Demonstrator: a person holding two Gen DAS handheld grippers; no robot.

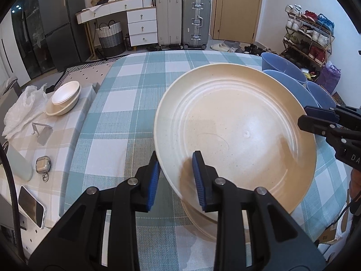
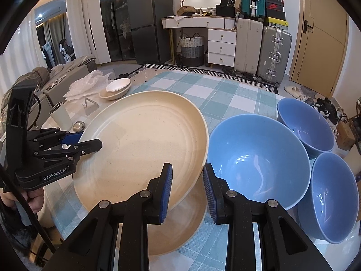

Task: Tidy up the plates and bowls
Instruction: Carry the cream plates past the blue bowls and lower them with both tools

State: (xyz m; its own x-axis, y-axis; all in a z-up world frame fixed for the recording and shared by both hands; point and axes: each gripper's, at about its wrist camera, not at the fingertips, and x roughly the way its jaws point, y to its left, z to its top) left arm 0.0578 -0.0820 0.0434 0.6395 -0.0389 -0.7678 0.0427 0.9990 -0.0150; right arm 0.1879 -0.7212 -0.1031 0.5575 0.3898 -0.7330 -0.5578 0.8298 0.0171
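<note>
Round cream plate, tilted above a second cream plate on the checked tablecloth: my left gripper and right gripper straddle opposite rims, jaws part-open, not visibly clamped. I should lower it level and centred.

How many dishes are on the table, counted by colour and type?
Cream plates: 2, the tilted top plate and the plate under it.
Blue bowls: 3, large, far, near right.
Cream and white bowls, nested at the far corner: 2, outer, inner.
Total: 7
</note>
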